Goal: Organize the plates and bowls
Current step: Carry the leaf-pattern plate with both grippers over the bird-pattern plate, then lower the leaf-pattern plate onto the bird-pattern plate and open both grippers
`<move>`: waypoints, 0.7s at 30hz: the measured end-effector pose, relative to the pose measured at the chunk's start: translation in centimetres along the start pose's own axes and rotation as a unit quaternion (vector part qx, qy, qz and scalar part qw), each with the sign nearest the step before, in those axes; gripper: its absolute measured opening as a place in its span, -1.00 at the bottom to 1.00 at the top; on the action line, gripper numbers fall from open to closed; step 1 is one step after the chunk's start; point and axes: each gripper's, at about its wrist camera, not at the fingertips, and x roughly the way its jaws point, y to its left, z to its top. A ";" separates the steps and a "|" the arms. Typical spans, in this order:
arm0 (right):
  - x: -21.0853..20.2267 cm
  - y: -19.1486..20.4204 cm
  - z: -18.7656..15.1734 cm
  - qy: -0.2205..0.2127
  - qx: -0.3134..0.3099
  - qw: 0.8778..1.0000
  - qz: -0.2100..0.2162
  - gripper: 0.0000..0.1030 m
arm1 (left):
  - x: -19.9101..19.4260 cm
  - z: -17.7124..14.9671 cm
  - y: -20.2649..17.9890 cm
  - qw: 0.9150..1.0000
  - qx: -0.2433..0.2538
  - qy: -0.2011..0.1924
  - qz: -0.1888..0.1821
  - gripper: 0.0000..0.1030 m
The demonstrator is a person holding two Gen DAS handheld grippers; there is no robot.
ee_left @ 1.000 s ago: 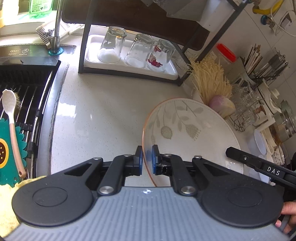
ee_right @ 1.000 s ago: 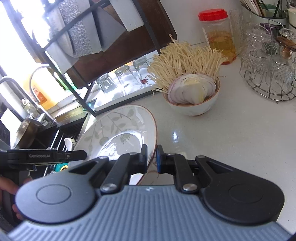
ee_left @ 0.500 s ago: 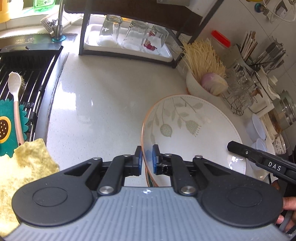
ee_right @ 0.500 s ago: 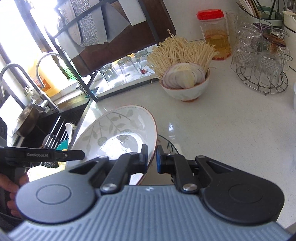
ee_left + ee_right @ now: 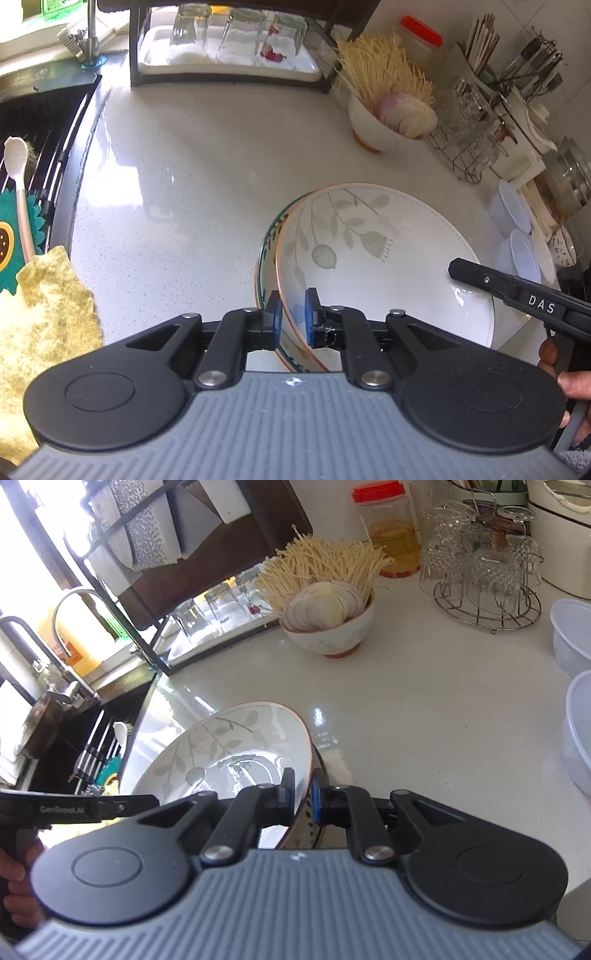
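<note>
White ceramic plate with grey leaf print and thin copper-coloured rim (image 5: 376, 258) — lies over the white speckled stone countertop (image 5: 192, 192), set on top of a second plate with a green-patterned rim (image 5: 263, 258), whose edge shows only on the near-left side.

Left gripper (image 5: 293, 319) — blue pads either side of the leaf plate's near rim, closed on it with a small gap visible at the outer pad.

Right gripper (image 5: 303, 794) — jaws clamped tight on the opposite rim of the same plate.

White ceramic bowl of sliced onion and enoki mushrooms (image 5: 332, 627) — upright on the counter, well behind the plates.

Translucent plastic containers (image 5: 572, 638) — at the counter's right edge.

Wire stand of upturned cut-glass cups (image 5: 487, 576) — beside the red-lidded jar (image 5: 391, 528).

Yellow cloth (image 5: 40, 317) — at the sink's edge.
</note>
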 end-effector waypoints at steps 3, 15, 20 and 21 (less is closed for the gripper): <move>0.1 -0.2 -0.1 0.007 0.001 1.000 -0.006 -0.76 | 0.3 -0.1 -0.3 1.000 0.005 0.008 0.002 -0.71; 1.2 -0.3 0.4 0.025 -0.030 0.999 -0.015 -0.76 | 1.1 0.5 -1.3 0.999 0.015 0.024 0.029 -0.70; 1.6 -0.5 0.5 0.033 -0.027 0.999 -0.015 -0.75 | 1.5 1.0 -1.8 0.998 0.019 0.032 0.044 -0.69; 1.7 -0.5 0.6 0.034 -0.029 0.999 -0.015 -0.75 | 1.6 1.1 -1.8 0.998 0.018 0.034 0.045 -0.69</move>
